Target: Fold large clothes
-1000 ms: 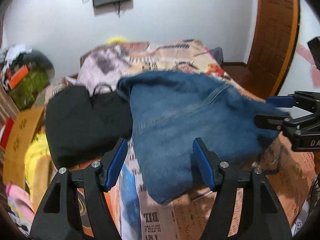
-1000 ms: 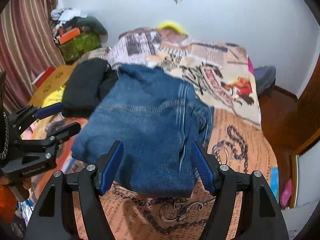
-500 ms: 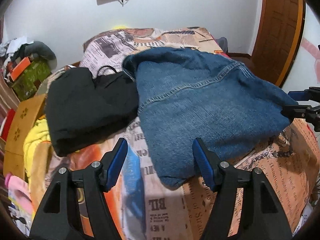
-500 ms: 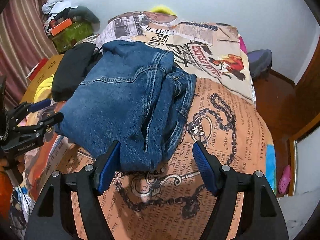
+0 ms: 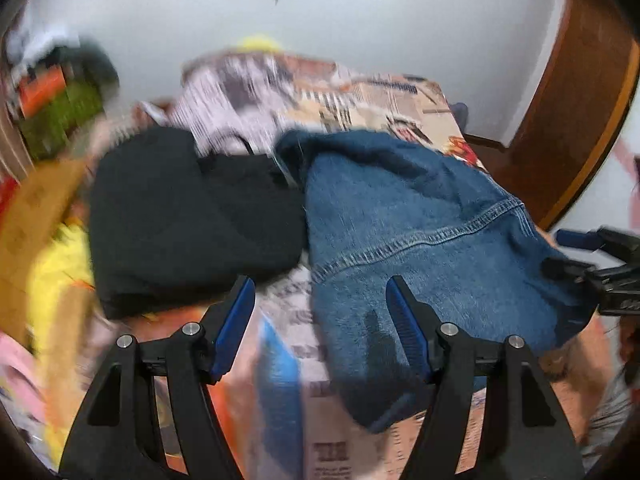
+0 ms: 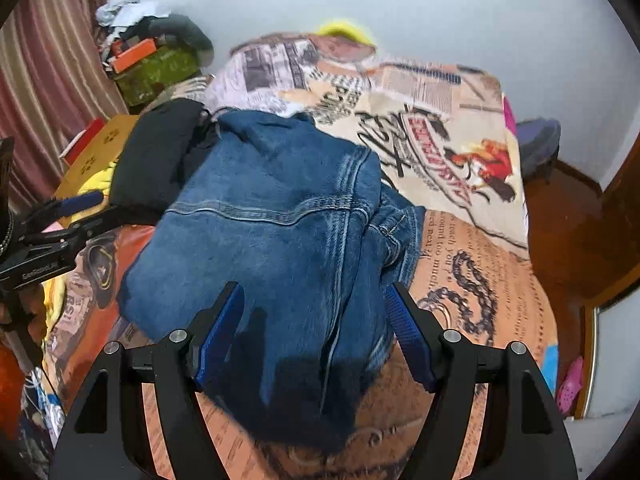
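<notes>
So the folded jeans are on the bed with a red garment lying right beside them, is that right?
Not quite: the garment beside the folded jeans is black, not red. The right wrist view shows it; both lie on the bed.

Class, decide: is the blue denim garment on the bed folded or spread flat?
Folded: the denim garment lies as a compact doubled bundle, layers stacked along its right edge.

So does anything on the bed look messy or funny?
Yes. The jeans lie in a lumpy, crooked heap on the bed, with one side bunched up instead of flat. Their top edge laps against the black clothes beside them.
</notes>
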`<action>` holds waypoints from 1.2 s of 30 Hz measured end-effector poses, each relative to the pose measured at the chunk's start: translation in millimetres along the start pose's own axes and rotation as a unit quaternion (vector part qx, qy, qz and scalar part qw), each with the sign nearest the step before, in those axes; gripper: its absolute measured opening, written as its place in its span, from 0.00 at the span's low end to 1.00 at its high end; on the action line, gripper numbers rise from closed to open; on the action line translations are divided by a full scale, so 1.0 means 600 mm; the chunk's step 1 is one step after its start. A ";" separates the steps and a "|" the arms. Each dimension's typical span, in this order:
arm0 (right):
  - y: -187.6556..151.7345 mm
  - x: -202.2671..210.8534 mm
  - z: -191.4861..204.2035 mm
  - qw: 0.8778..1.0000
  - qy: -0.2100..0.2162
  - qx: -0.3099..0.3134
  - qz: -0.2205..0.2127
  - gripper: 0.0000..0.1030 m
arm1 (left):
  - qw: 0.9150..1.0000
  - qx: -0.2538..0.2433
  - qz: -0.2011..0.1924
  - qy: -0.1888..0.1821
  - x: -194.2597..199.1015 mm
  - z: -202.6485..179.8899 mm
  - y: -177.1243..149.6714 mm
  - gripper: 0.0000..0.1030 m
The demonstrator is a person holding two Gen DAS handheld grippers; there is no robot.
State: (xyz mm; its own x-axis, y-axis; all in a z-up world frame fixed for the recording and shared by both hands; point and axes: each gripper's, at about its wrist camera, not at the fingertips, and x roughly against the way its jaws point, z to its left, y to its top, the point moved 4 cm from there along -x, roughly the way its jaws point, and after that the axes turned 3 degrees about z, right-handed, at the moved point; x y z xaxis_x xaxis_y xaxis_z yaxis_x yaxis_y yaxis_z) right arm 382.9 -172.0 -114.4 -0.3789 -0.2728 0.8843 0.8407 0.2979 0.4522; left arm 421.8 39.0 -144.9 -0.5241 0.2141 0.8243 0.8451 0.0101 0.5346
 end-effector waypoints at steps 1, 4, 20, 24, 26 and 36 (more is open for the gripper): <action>0.001 -0.009 -0.007 1.000 0.006 -0.010 0.007 0.68 | 1.000 0.011 0.015 -0.020 -0.013 0.004 0.000 0.65; 0.000 -0.032 -0.038 0.998 0.023 -0.047 0.031 0.68 | 0.992 0.050 0.069 -0.087 -0.065 0.017 -0.004 0.65; 0.014 -0.098 -0.092 0.984 0.129 -0.108 0.060 0.83 | 0.954 0.153 0.138 -0.219 -0.189 0.037 0.003 0.78; 0.018 -0.111 -0.093 0.976 0.157 -0.128 0.075 0.86 | 0.947 0.159 0.141 -0.239 -0.190 0.038 -0.002 0.80; 0.015 -0.111 -0.093 0.973 0.163 -0.142 0.076 0.83 | 0.945 0.166 0.142 -0.243 -0.189 0.041 -0.002 0.80; -0.008 -0.082 -0.077 0.962 0.191 -0.173 0.090 0.37 | 0.933 0.191 0.157 -0.261 -0.153 0.045 -0.035 0.61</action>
State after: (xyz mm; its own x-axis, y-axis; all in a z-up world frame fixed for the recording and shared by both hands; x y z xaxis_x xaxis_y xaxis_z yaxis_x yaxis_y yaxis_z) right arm 415.6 -202.4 -165.2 -0.1009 -0.5811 0.8076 0.9829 0.0675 0.1714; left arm 454.8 45.4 -236.8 -0.2061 0.7112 0.6721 0.9766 0.1929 0.0953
